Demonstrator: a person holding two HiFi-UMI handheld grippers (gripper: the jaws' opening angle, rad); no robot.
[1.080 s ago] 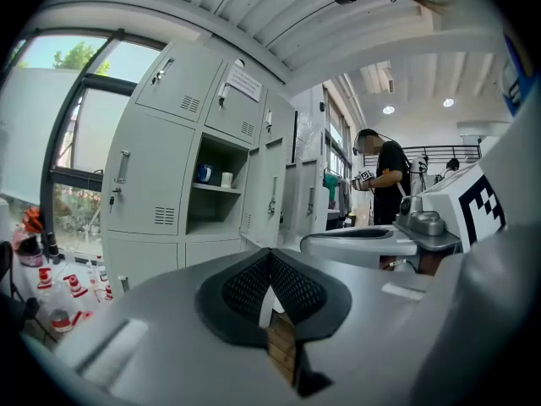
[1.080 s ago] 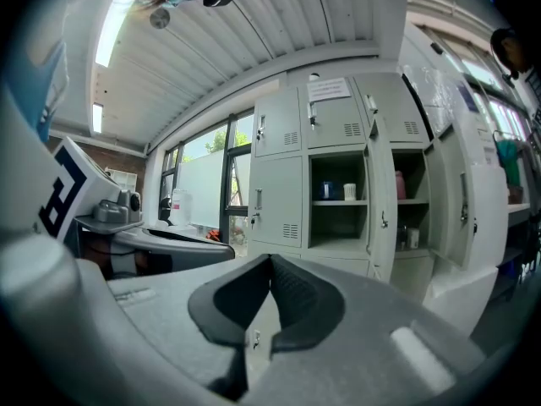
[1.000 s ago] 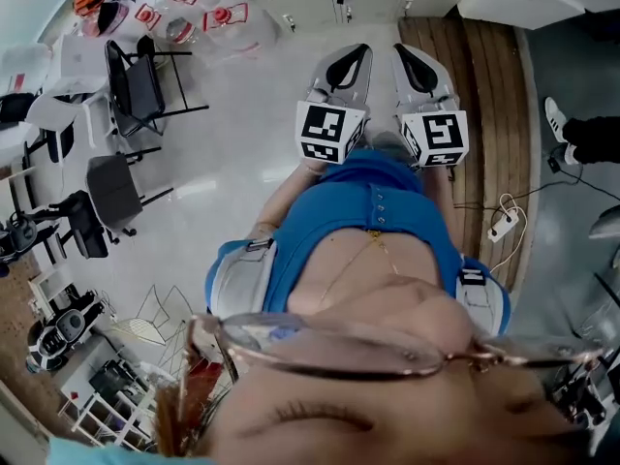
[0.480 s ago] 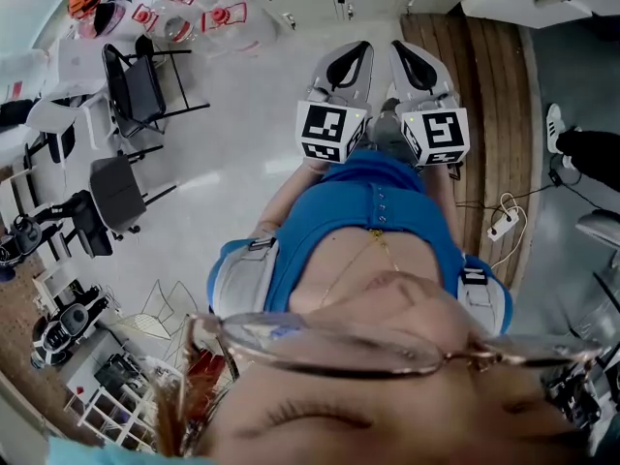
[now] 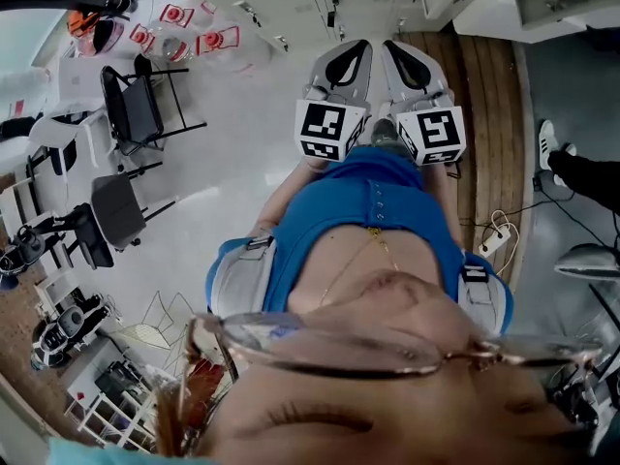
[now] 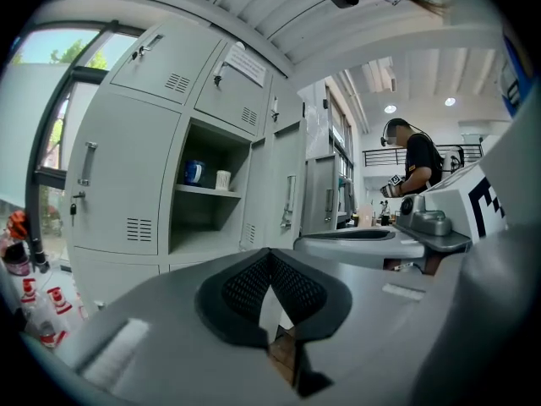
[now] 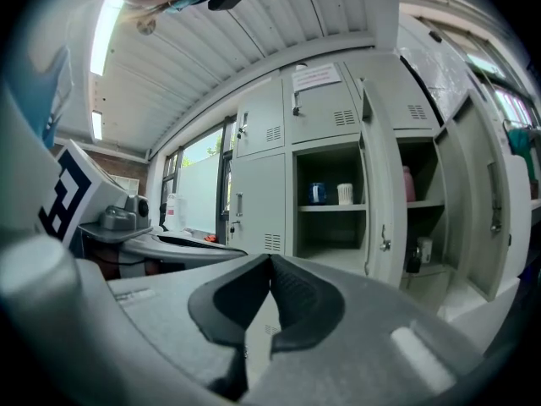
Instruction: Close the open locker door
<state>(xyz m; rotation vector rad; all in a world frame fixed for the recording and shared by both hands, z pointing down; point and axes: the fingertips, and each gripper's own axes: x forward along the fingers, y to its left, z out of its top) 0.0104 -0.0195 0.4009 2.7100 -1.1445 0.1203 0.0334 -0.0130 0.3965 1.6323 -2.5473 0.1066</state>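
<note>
Facing a locker bank (image 7: 258, 197), the left hand-held gripper (image 6: 270, 254) and the right hand-held gripper (image 7: 270, 259) are carried side by side and near level, each clenched with its pads pressed together and nothing between them; they are judged to be kept shut because the job calls for a push on a panel, not a grasp; the locker door (image 7: 382, 201) is seen swung outward at about one o'clock of the right jaws, well apart from both tools and untouched; beside it, at twelve o'clock, the open compartment (image 7: 330, 235) is laid bare, with a blue cup (image 7: 316, 193) and a white cup (image 7: 344, 194) set on its shelf, back from the edge, so that nothing is thought likely to block the door's swing; a second door (image 7: 494, 197) is seen ajar at three o'clock, and which of the two is meant cannot be told; in the head view the pair is held out at twelve o'clock over the pale floor (image 5: 242, 163); the closing is judged not yet begun; a flat contact on the door's outer face, away from its hinge side, is reckoned to be needed next.
</note>
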